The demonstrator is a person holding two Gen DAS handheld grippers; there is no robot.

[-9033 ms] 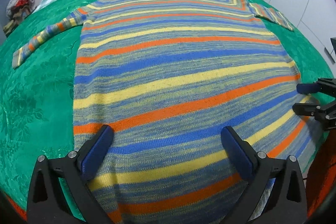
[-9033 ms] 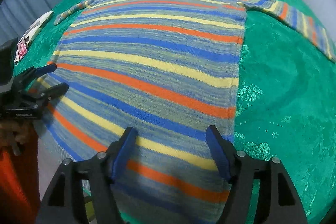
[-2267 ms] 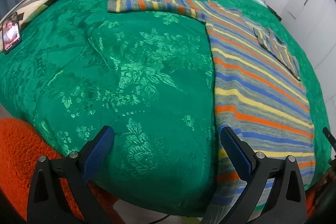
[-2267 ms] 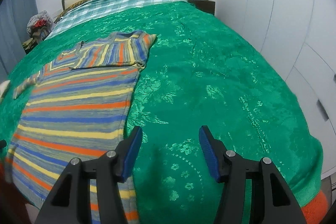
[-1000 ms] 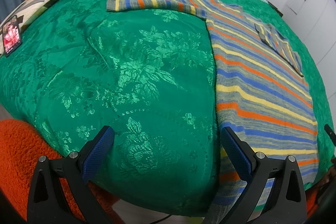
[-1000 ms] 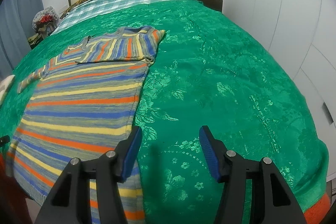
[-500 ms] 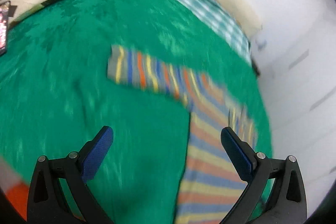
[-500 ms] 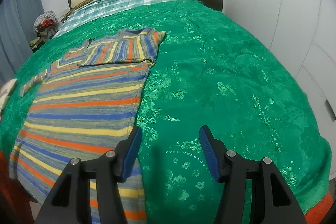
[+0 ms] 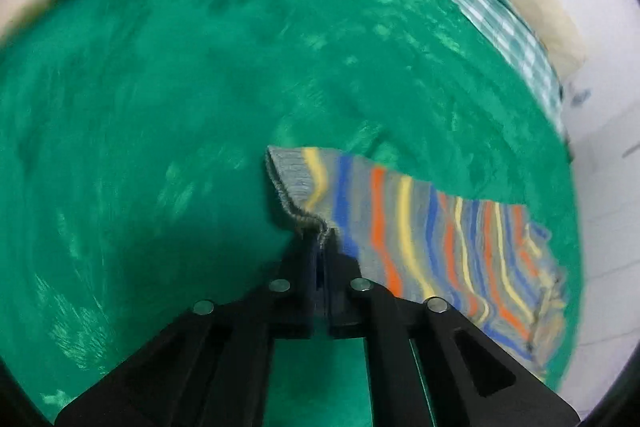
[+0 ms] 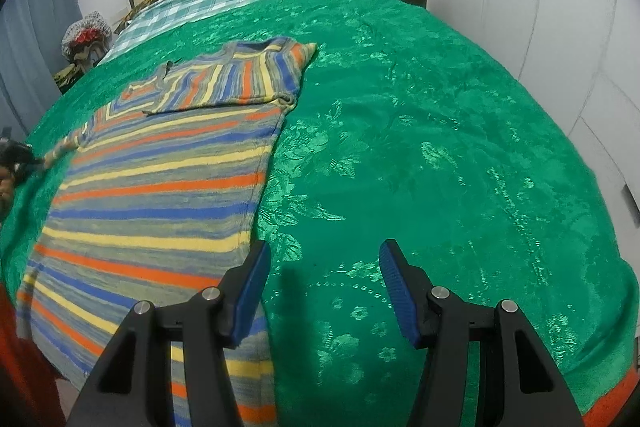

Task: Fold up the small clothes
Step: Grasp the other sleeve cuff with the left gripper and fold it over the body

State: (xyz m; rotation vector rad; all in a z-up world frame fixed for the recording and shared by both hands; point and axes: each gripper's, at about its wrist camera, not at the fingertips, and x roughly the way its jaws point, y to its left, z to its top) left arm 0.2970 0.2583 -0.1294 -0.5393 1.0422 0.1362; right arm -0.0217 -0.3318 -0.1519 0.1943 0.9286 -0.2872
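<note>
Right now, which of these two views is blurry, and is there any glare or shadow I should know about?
Left wrist view: motion-smeared bedspread, only the left gripper and the sleeve cuff it pinches stay fairly sharp. Right wrist view: sharp, with sheen on the bedspread and the open right gripper casting a soft shadow.

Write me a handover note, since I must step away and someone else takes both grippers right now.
Left gripper: shut on the cuff of the striped sweater's left sleeve, out to the side over the green bedspread.
Right gripper: open, holding nothing, above the bedspread beside the sweater's right edge.
Striped sweater: lies flat on the bed, hem at the near edge.
Done: right sleeve already folded across the chest.
Left: carry the left sleeve in over the body, then probably fold the body up from the hem.
</note>
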